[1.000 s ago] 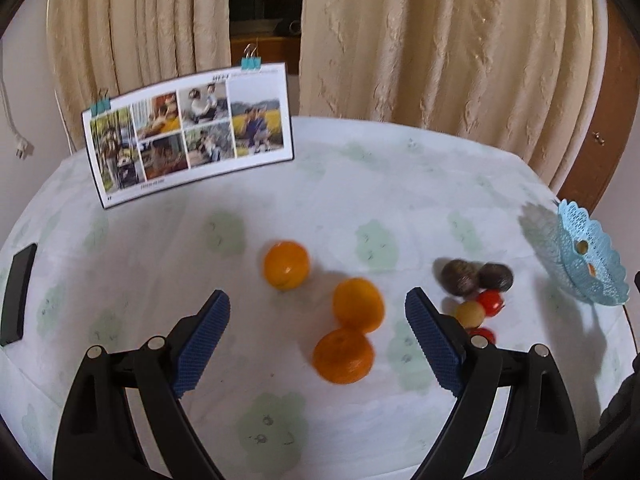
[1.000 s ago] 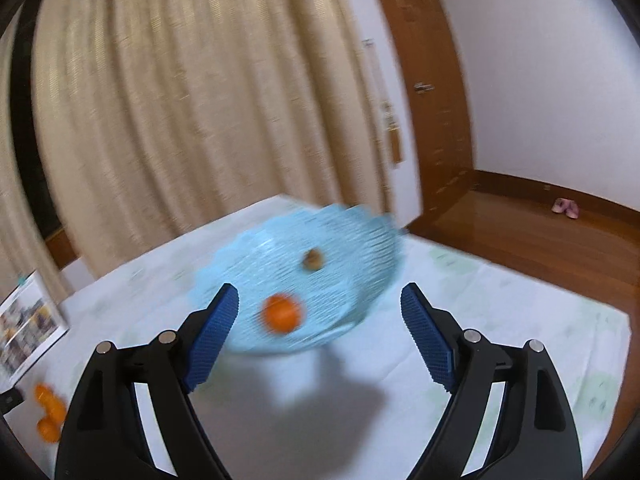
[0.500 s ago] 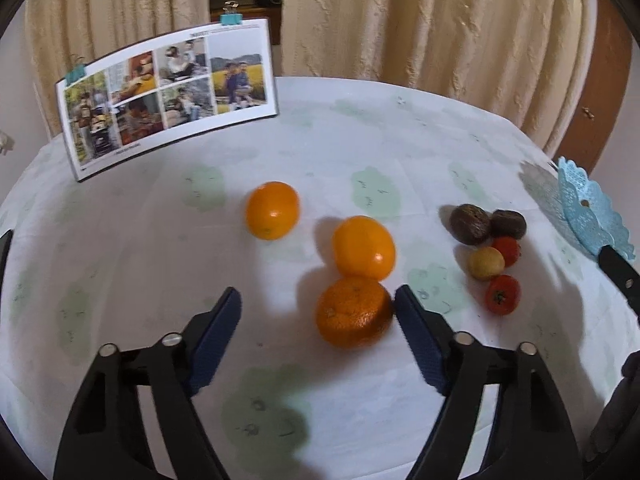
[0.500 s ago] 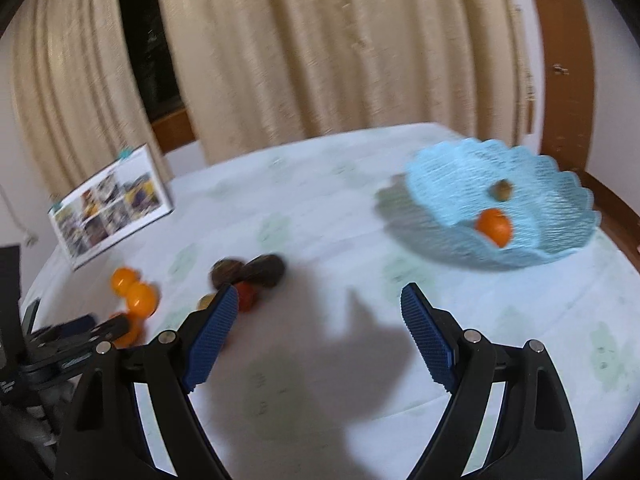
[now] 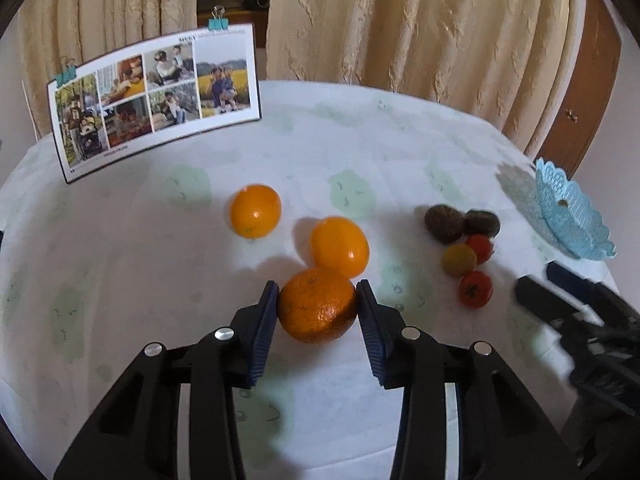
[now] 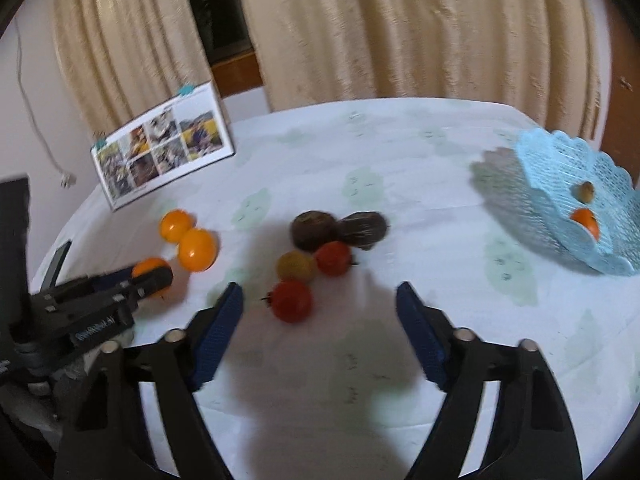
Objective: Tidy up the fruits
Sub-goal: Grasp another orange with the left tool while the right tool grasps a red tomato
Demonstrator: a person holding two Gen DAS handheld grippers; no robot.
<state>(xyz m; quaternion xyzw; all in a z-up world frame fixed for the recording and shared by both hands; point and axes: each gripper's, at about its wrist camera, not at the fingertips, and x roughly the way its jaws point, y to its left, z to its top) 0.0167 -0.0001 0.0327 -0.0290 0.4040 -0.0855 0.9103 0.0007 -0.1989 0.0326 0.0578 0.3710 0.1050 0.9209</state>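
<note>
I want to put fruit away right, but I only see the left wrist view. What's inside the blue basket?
Observer: The right wrist view shows an orange and a small brown fruit in the basket.
Operator: Is the other hand-held gripper grabbing anything?
Observer: No. The right hand-held gripper is open. Its jaws have just been closing a little, and the pads touch nothing.
Operator: What's closest to it?
Observer: A red tomato, on the table right by its left fingertip.
</note>
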